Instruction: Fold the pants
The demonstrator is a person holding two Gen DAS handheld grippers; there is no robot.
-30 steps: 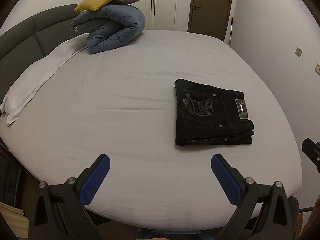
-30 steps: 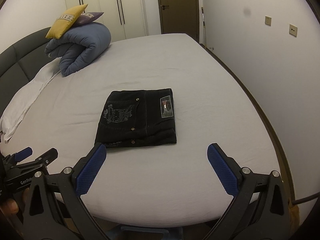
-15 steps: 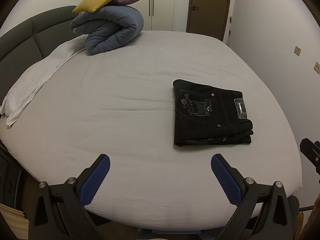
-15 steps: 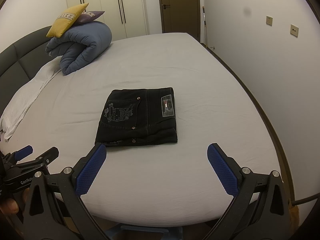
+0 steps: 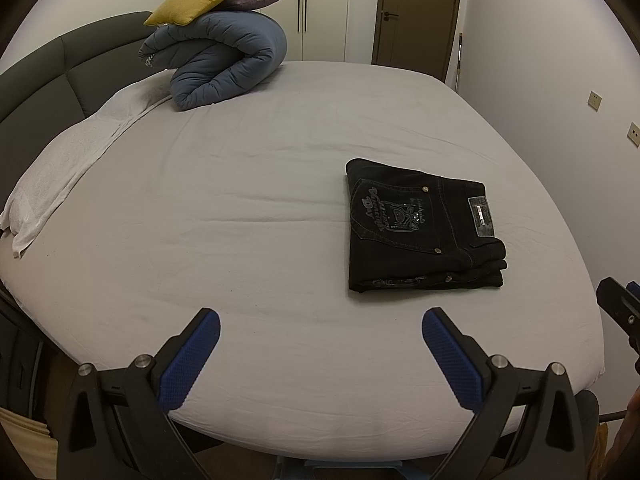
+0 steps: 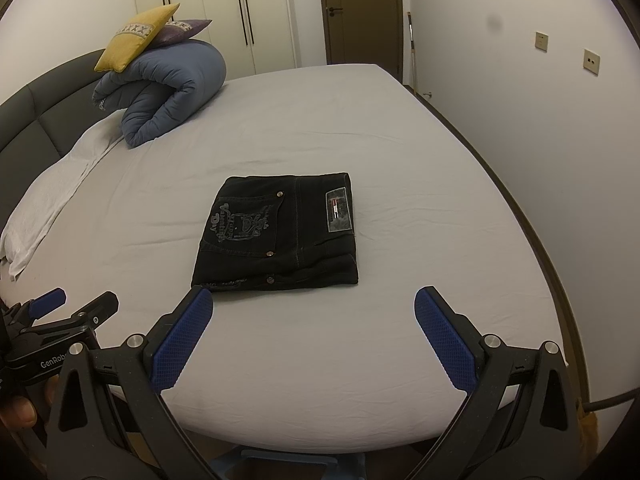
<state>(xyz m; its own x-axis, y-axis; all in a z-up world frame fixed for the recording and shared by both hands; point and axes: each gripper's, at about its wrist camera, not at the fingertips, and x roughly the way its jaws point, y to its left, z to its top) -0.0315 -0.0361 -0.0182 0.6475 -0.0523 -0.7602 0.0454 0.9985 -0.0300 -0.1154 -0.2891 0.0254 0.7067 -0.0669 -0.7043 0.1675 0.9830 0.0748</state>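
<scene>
with the left gripper (image 5: 320, 332) spread wide and empty over the near edge of the bed (image 5: 240, 168), and the right gripper (image 6: 314, 312) likewise gaping and holding nothing, the likeliest slip was a stray finger catching the near edge of the stack and dragging its layers askew. the pants (image 6: 280, 232) lay right of the bed's middle, a compact black rectangle, back pocket embroidery and waistband patch upward, folded edges roughly aligned, looking finished.
</scene>
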